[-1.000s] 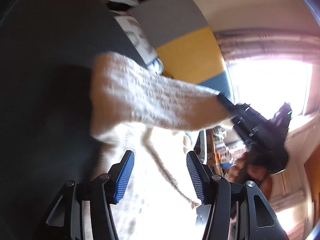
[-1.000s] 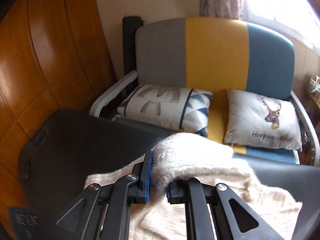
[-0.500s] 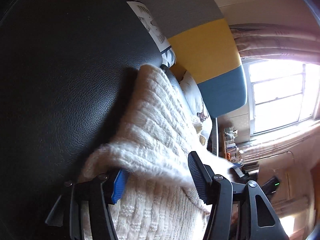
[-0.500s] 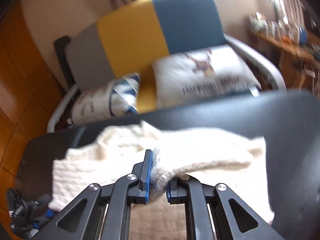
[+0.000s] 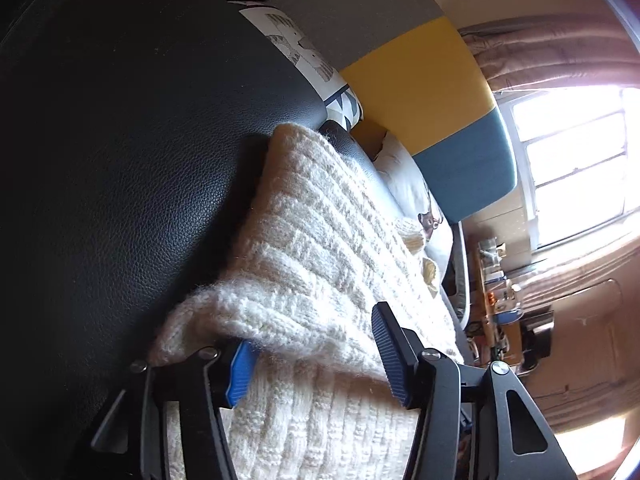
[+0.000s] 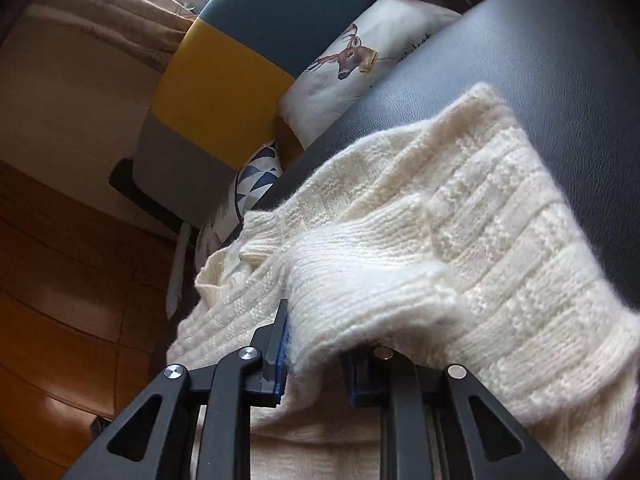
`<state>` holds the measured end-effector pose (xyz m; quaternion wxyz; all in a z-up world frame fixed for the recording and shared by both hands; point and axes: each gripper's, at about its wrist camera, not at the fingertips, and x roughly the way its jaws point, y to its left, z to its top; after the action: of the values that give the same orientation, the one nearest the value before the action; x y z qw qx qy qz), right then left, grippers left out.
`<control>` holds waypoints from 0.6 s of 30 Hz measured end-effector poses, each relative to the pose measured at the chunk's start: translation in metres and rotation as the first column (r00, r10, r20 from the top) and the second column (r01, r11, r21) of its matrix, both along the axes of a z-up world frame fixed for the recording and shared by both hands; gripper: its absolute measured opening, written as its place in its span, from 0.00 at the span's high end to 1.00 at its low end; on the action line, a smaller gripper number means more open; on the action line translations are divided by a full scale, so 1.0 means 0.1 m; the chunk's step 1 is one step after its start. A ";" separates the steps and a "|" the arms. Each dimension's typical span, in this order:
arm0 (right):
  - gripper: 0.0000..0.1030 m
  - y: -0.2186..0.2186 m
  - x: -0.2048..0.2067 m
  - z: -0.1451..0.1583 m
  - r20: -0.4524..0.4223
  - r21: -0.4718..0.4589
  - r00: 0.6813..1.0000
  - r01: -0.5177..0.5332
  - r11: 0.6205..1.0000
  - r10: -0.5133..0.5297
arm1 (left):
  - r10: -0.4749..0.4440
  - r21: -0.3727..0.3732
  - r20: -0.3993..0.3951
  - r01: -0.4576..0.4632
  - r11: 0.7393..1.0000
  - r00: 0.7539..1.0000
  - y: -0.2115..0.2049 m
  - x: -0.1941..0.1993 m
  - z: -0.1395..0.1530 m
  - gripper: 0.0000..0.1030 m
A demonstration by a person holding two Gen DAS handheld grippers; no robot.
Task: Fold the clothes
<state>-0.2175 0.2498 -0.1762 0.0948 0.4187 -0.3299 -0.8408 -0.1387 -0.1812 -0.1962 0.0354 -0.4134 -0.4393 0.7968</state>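
A cream knit sweater (image 5: 320,248) (image 6: 500,240) lies on the black leather table (image 5: 140,140) (image 6: 560,60). One sleeve (image 6: 360,272) is folded across its body. My right gripper (image 6: 316,364) sits low over the sweater with the sleeve's cuff draped between and over its fingers. The jaws stand partly apart, so the cuff looks loose. My left gripper (image 5: 316,364) is open at the sweater's near edge. A folded ridge of knit (image 5: 260,312) rests over its left finger (image 5: 240,372), and nothing is pinched.
Behind the table stands a sofa with a grey, yellow and blue back (image 5: 408,72) (image 6: 224,76). It holds a deer cushion (image 6: 360,52) and a patterned cushion (image 5: 304,52). A wooden wall (image 6: 60,280) is on one side, a bright window (image 5: 580,152) and a cluttered shelf (image 5: 500,300) on the other.
My right gripper carried the sleeve across and lowered it onto the sweater body, and its jaws have widened. The left gripper stayed open and came down to the sweater's edge.
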 end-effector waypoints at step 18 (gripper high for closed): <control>0.83 0.61 0.41 0.05 -0.007 0.079 0.996 0.088 0.993 -0.087 | -0.055 -0.125 0.012 0.056 0.991 0.998 0.03 0.11 -0.06 0.90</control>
<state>-0.1762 0.3107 -0.1708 0.0419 0.4056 -0.3143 -0.8573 -0.1275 -0.1781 -0.2018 0.0299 -0.4303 -0.3769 0.8197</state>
